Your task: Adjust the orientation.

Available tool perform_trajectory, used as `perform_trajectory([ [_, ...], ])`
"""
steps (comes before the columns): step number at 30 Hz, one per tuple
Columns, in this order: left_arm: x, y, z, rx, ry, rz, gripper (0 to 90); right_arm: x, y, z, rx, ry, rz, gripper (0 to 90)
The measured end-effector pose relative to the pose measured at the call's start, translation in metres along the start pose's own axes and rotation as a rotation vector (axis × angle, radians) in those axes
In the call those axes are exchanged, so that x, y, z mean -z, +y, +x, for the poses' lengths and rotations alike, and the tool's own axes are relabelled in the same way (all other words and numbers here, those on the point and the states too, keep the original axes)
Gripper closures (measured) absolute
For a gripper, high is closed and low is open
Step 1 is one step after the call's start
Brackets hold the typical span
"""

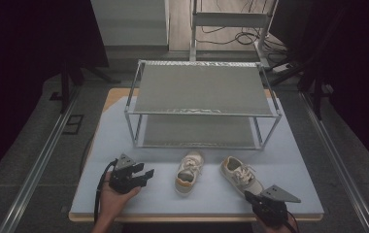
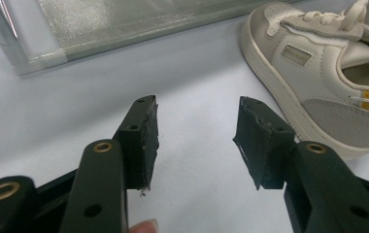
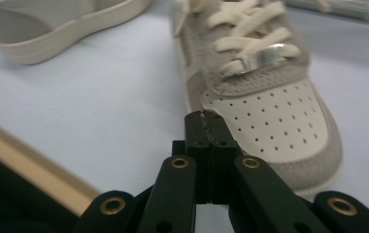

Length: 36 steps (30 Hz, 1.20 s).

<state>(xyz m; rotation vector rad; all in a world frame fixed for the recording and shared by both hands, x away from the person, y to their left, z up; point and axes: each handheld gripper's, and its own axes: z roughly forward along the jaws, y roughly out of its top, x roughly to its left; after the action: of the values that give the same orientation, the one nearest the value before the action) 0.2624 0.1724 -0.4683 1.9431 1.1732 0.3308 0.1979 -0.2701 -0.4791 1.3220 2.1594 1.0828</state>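
Note:
Two cream and grey sneakers lie on the pale table in front of a two-tier metal shoe rack (image 1: 202, 90). The left sneaker (image 1: 189, 173) points its toe at the rack and has a yellow patch near the heel. The right sneaker (image 1: 241, 175) lies aslant with its toe toward the front right. My left gripper (image 1: 148, 174) is open, just left of the left sneaker (image 2: 318, 63), with nothing between its jaws (image 2: 197, 131). My right gripper (image 1: 247, 195) is shut on nothing, its tip (image 3: 206, 121) close to the perforated toe of the right sneaker (image 3: 265, 97).
The rack's lower shelf (image 2: 100, 24) sits just beyond the left gripper. The table's front edge (image 3: 32, 170) runs close behind the right gripper. Bare table surface (image 1: 124, 141) lies left of the shoes. A metal frame and cables (image 1: 231, 29) stand on the floor behind the table.

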Motion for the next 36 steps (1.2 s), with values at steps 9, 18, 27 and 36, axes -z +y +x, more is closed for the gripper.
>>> perform_trajectory([
  [9,-0.002,0.003,0.0,-0.003,-0.002,0.002,50.3,-0.008,0.012,-0.029,-0.014,-0.079,0.015,89.8],
  [18,-0.006,0.005,0.001,-0.01,-0.013,0.008,50.2,-0.021,0.027,-0.061,-0.054,-0.143,0.022,89.8],
  [27,-0.005,0.005,0.002,-0.008,-0.013,0.003,50.3,-0.042,0.04,-0.084,-0.088,-0.197,0.036,89.8],
  [36,-0.004,0.005,0.003,-0.001,-0.011,-0.001,50.4,0.0,0.036,-0.038,-0.016,-0.15,-0.106,89.8],
])
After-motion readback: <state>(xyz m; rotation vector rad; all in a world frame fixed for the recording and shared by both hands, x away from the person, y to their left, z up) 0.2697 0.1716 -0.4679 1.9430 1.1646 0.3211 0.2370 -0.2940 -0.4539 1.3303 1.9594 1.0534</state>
